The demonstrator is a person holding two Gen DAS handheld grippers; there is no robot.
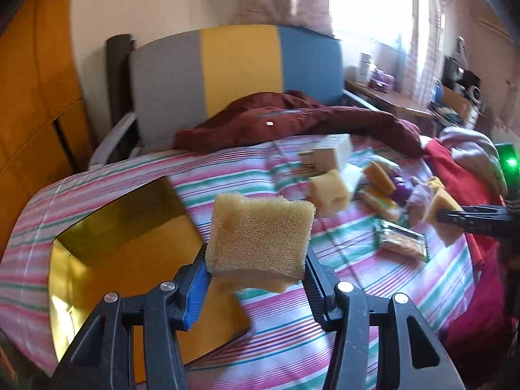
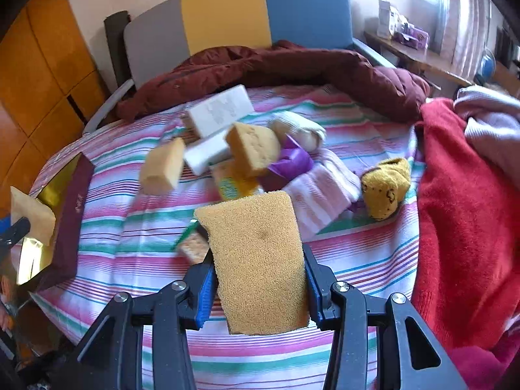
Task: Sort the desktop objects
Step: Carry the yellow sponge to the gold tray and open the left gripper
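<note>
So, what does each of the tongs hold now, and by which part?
Left tongs: a yellow sponge, gripped by its two side edges. Right tongs: another yellow sponge, also pinched across its side edges.

- Daylight poured from a blown-out window (image 1: 367,3) at one o'clock.
- Fisheye bending curved the edges; corners went black.
- Motion blur smeared the distant clutter on the striped sheet (image 2: 136,227).
</note>
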